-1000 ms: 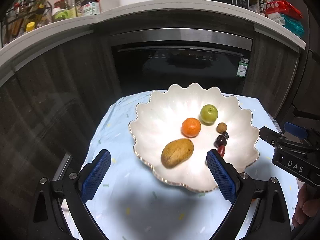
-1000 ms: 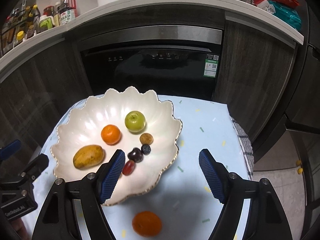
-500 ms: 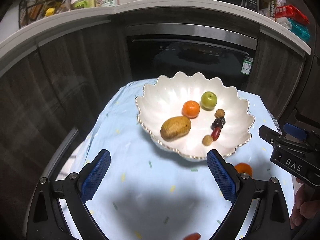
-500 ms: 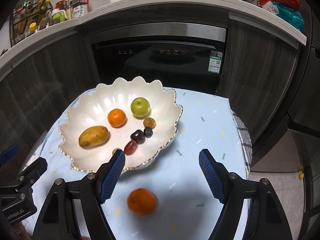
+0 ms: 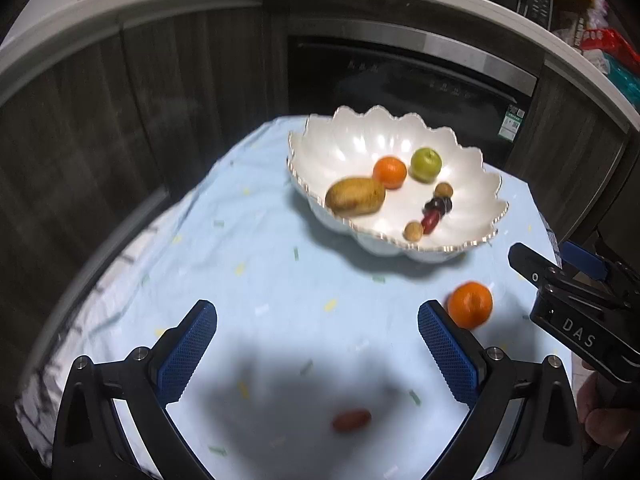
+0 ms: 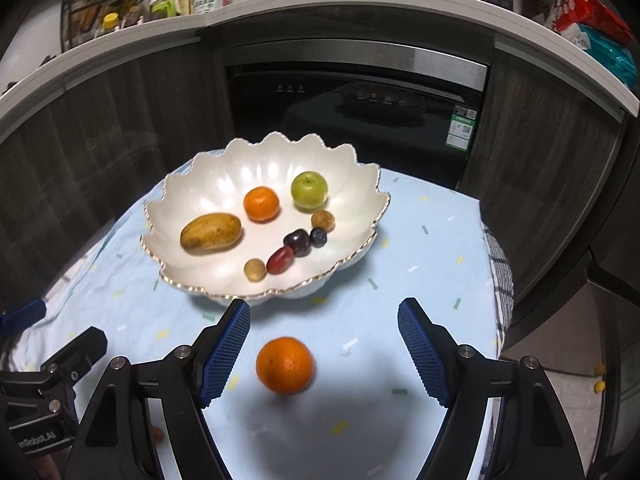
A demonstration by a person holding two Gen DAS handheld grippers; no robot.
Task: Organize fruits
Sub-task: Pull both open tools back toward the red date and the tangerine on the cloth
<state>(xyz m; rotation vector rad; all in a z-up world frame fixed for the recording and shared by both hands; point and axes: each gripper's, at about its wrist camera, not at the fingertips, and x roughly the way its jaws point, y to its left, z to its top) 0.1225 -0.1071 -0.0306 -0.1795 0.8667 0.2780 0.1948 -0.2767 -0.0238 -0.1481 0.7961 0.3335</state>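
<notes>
A white scalloped bowl [image 5: 340,148] [image 6: 208,184] on the light blue cloth holds a mango [image 6: 211,232], an orange [image 6: 261,203], a green apple [image 6: 309,189] and several small fruits. A loose orange [image 6: 285,365] [image 5: 469,305] lies on the cloth in front of the bowl, between the fingers of my open right gripper [image 6: 324,350]. A small red fruit [image 5: 352,420] lies on the cloth between and below the fingers of my open left gripper [image 5: 317,344]. Both grippers are empty.
The cloth-covered table [image 6: 432,248] stands before dark cabinets and a built-in oven [image 6: 360,96]. A counter above carries bottles [image 6: 160,0] and bags [image 6: 600,28]. The right gripper's body [image 5: 576,312] shows at the right of the left wrist view.
Both grippers have drawn back from the bowl. The loose orange and the small red fruit on the cloth have come into view near the fingers.
</notes>
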